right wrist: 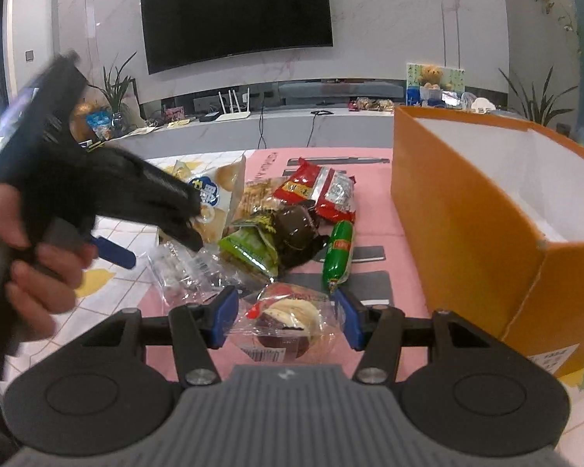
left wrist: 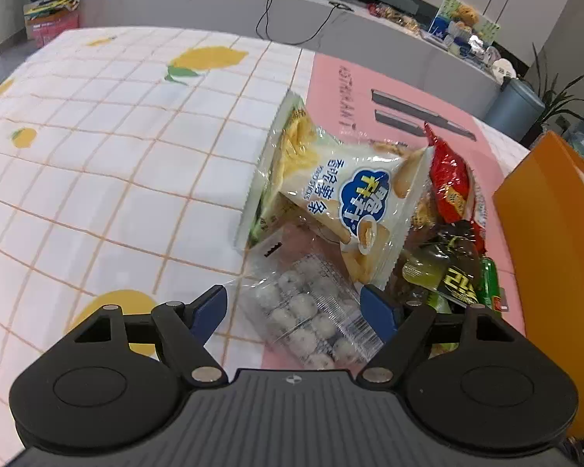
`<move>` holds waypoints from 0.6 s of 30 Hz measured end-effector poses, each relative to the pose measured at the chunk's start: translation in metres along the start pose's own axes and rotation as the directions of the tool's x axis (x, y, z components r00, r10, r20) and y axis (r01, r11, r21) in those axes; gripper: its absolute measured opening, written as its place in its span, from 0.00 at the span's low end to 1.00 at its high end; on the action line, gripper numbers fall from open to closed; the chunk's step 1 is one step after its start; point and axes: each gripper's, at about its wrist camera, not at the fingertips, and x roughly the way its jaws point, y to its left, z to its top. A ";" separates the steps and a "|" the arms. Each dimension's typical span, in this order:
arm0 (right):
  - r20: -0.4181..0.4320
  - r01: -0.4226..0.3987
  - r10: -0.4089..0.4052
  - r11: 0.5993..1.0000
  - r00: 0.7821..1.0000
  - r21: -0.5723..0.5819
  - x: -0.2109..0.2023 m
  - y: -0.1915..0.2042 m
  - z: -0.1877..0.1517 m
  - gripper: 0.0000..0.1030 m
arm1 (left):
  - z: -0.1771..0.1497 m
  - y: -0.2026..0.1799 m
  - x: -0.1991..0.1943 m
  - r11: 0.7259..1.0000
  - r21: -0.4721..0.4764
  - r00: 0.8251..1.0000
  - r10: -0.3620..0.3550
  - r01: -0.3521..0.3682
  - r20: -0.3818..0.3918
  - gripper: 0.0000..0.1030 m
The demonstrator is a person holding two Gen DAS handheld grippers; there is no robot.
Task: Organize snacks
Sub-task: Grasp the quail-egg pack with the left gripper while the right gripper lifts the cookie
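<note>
A pile of snacks lies on the table. My left gripper (left wrist: 294,309) is open, its blue fingers either side of a clear pack of white round candies (left wrist: 311,311). Beyond it lie a white biscuit bag (left wrist: 354,202), a red packet (left wrist: 447,179) and dark and green packets (left wrist: 447,272). My right gripper (right wrist: 288,319) is open around a clear-wrapped small cake (right wrist: 288,321) on the pink mat. A green sausage stick (right wrist: 338,253) and a red packet (right wrist: 319,190) lie ahead. The left gripper (right wrist: 113,210) shows at the left, held by a hand.
An open orange box (right wrist: 467,210) with a white inside stands at the right; its wall (left wrist: 545,214) also shows in the left wrist view. A lemon-print checked cloth (left wrist: 116,155) covers the table's left. A pink mat (left wrist: 338,89) lies under the snacks.
</note>
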 end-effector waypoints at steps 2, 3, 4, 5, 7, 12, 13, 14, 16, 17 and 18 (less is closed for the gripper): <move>0.003 -0.004 0.004 1.000 1.000 0.008 -0.001 -0.001 0.001 0.52 | 0.001 -0.005 0.002 1.000 -0.006 1.000 0.007 -0.007 0.008 0.90; 0.004 -0.005 0.005 1.000 1.000 0.007 -0.002 -0.001 0.001 0.52 | 0.001 -0.009 0.003 1.000 -0.001 1.000 0.003 -0.003 -0.002 0.90; 0.004 -0.005 0.005 1.000 1.000 0.004 -0.002 0.000 0.001 0.52 | 0.002 -0.012 0.004 1.000 0.003 1.000 0.003 -0.003 -0.011 0.92; 0.003 -0.004 0.004 1.000 1.000 -0.001 -0.002 0.001 0.000 0.52 | 0.002 -0.015 0.005 1.000 0.006 1.000 0.013 -0.012 -0.013 0.95; 0.000 0.000 0.000 1.000 1.000 -0.012 -0.002 0.002 -0.001 0.52 | 0.001 -0.021 0.009 0.998 0.035 0.998 0.058 -0.057 -0.010 0.96; 0.011 0.009 -0.009 1.000 1.000 -0.028 -0.004 0.004 -0.001 0.52 | -0.006 -0.035 0.012 0.979 0.136 0.988 0.155 -0.154 0.007 0.84; 0.018 0.014 -0.013 0.999 1.000 -0.034 -0.005 0.005 0.000 0.52 | -0.006 -0.033 0.010 0.980 0.123 0.987 0.161 -0.159 -0.008 0.82; 0.025 0.016 -0.015 0.999 1.000 -0.038 -0.007 0.005 0.001 0.52 | -0.005 -0.031 0.009 0.981 0.114 0.987 0.161 -0.157 -0.024 0.80; 0.039 0.017 -0.015 0.999 0.999 -0.042 -0.009 0.006 0.003 0.52 | -0.004 -0.025 0.004 0.986 0.095 0.989 0.143 -0.139 -0.038 0.77; 0.044 0.015 -0.013 0.999 0.999 -0.042 -0.011 0.006 0.004 0.52 | -0.005 -0.022 0.001 0.988 0.086 0.990 0.134 -0.131 -0.040 0.76; 0.048 0.013 -0.011 0.999 0.999 -0.040 -0.012 0.006 0.004 0.52 | -0.007 -0.018 -0.003 0.990 0.074 0.991 0.126 -0.122 -0.045 0.76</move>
